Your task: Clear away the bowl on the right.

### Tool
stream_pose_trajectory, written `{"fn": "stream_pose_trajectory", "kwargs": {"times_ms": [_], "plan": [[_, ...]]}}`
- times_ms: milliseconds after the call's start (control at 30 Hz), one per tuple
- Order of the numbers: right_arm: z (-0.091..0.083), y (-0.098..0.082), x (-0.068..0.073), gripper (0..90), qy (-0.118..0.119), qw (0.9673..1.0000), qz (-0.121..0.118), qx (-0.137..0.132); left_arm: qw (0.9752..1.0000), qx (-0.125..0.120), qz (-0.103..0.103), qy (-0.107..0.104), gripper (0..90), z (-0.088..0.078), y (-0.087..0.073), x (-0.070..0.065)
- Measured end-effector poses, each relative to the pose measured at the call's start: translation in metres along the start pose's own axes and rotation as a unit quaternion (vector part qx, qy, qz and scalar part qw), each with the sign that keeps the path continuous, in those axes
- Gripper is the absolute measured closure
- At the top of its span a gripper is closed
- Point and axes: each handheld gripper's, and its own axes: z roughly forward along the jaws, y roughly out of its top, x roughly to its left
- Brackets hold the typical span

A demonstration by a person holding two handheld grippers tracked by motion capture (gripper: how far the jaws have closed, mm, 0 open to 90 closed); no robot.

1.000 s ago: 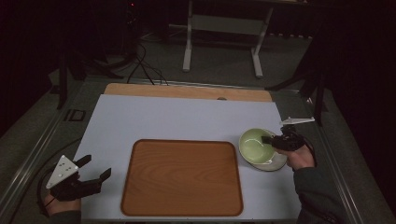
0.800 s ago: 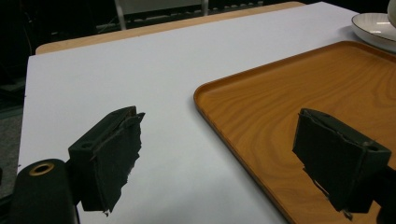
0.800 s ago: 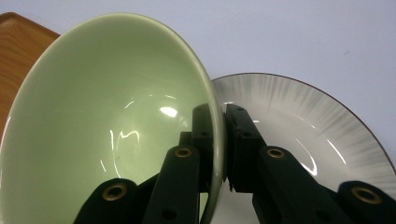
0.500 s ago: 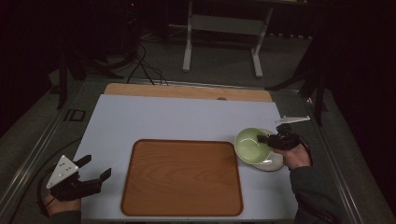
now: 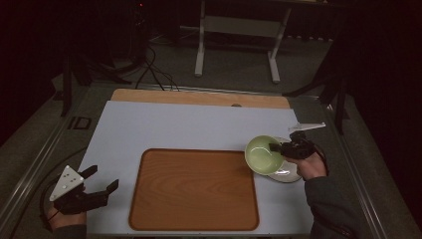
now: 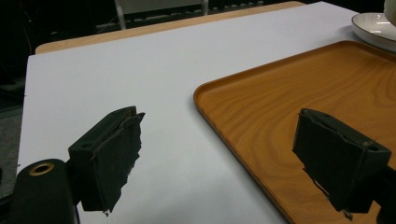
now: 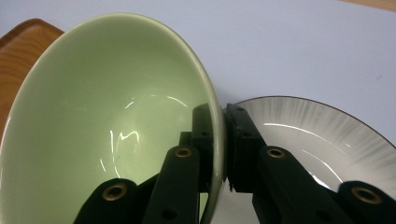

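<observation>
A pale green bowl [image 5: 262, 154] [image 7: 107, 121] hangs tilted above a white plate [image 5: 288, 174] [image 7: 322, 140] at the right of the table. My right gripper [image 5: 276, 148] [image 7: 219, 140] is shut on the bowl's rim, one jaw inside the bowl and one outside. The bowl leans toward the wooden tray [image 5: 194, 188] [image 6: 299, 93] in the middle. My left gripper [image 5: 102, 180] [image 6: 219, 158] rests open at the table's near left corner, with nothing between its fingers, just left of the tray's edge.
A white sheet [image 5: 189, 127] covers the table, with a bare wooden strip [image 5: 199, 97] along the far side. A metal frame [image 5: 236, 30] stands on the floor beyond. The white plate's rim [image 6: 373, 28] shows past the tray's far corner in the left gripper view.
The right gripper has lifted the green bowl off the plate and tipped it leftward toward the tray. The left gripper has stayed still.
</observation>
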Motion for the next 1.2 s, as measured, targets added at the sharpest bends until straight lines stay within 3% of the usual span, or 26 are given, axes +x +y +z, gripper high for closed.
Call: {"fn": "stream_pose_trajectory", "kwargs": {"times_ms": [1200], "plan": [[0.023,0.013,0.028,82.8,0.03,0.9993,-0.021,0.0,1.0,-0.002,-0.003,0.0,14.9,-0.001,0.0,0.001]]}}
